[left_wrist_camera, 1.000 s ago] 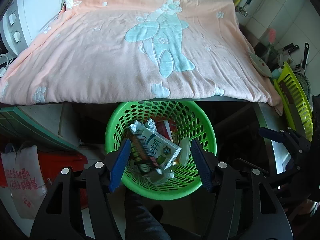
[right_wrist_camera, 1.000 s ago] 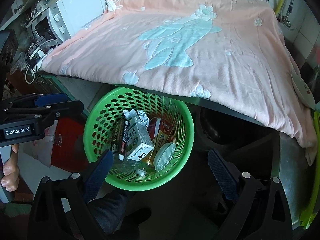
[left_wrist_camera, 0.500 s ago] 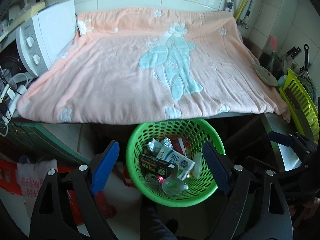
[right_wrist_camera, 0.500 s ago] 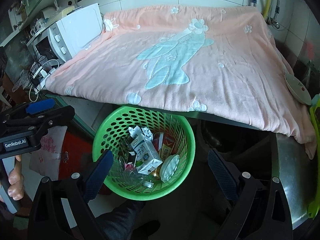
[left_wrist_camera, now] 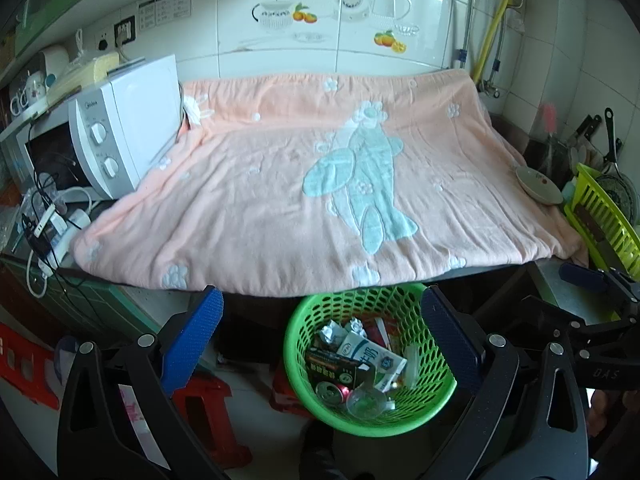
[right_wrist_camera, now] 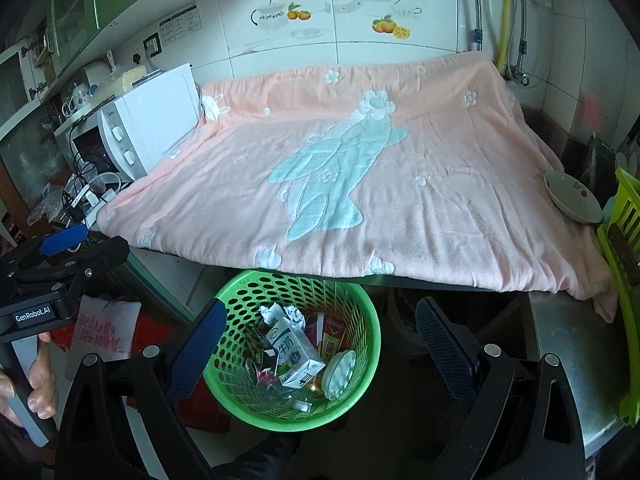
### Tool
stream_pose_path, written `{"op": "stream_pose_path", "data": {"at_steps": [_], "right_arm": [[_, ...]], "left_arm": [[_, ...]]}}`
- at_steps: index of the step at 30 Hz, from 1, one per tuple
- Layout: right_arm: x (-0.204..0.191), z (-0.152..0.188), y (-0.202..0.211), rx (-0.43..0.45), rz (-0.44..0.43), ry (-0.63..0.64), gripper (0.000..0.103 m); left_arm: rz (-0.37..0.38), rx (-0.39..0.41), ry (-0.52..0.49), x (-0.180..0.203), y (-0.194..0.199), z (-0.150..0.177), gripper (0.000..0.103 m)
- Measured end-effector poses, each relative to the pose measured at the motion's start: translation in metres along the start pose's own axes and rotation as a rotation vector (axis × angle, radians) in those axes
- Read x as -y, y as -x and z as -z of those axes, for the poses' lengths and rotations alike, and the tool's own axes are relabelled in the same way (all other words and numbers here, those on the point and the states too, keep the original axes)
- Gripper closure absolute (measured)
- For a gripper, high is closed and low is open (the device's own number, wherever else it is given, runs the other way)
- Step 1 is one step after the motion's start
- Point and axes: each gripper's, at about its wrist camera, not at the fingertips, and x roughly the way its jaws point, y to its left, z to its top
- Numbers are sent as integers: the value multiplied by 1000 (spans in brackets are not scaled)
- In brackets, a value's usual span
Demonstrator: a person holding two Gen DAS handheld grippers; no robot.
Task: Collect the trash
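Observation:
A green perforated basket stands on the floor below the counter's front edge. It holds trash: a white milk carton, a dark carton, a can, crumpled foil and a white round lid. My left gripper hangs above the basket, its jaws still opening, with nothing between the blue pads. My right gripper is also wide open and empty above the basket. The left gripper's body shows at the left of the right wrist view, held by a hand.
A pink blanket with a pale blue figure covers the counter. A white microwave and tangled cables sit at the left. A bowl and a yellow-green dish rack stand at the right. A red stool is beside the basket.
The left jaws spread wider and the milk carton that was between them now lies in the basket. Both grippers rose and tilted up, so the basket looks smaller and the tiled wall shows.

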Motion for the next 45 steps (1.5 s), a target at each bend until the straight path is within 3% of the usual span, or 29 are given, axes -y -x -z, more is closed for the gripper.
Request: {"op": "stream_pose_path", "data": {"at_steps": [17, 31, 45], "right_arm": [[-8, -17, 41, 175, 37, -18, 11], [-9, -21, 65, 253, 82, -19, 8], [-10, -22, 71, 272, 100, -10, 8]], "left_arm": [[-84, 172, -35, 2, 49, -25, 5], [-110, 263, -20, 3, 72, -36, 5], [-126, 273, -2, 1, 76, -35, 5]]}}
